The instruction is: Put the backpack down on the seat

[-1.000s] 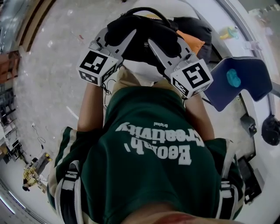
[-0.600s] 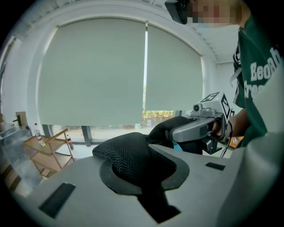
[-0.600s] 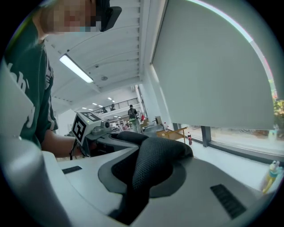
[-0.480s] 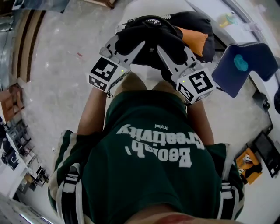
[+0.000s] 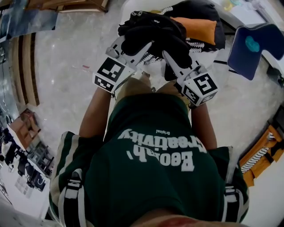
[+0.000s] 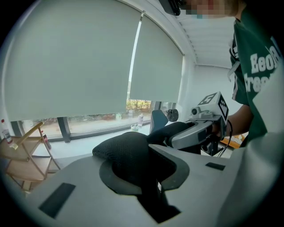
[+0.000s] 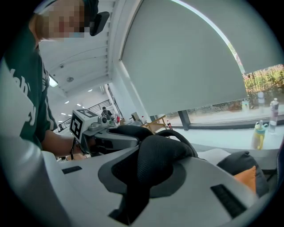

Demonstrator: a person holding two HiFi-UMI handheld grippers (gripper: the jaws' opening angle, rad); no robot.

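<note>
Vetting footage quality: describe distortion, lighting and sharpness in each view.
Head view: heavy fisheye bows the floor; even light; the black backpack shows little detail. Left gripper view: round image, black corners, bright blind behind the left hand-held gripper. Right gripper view: same bowing, same black corners.

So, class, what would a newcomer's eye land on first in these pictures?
The left gripper and the right gripper, each clamped on a black mesh strap of the backpack, top centre in the head view. The backpack's orange panel glows just right of them, and a blue chair stands at upper right.
</note>
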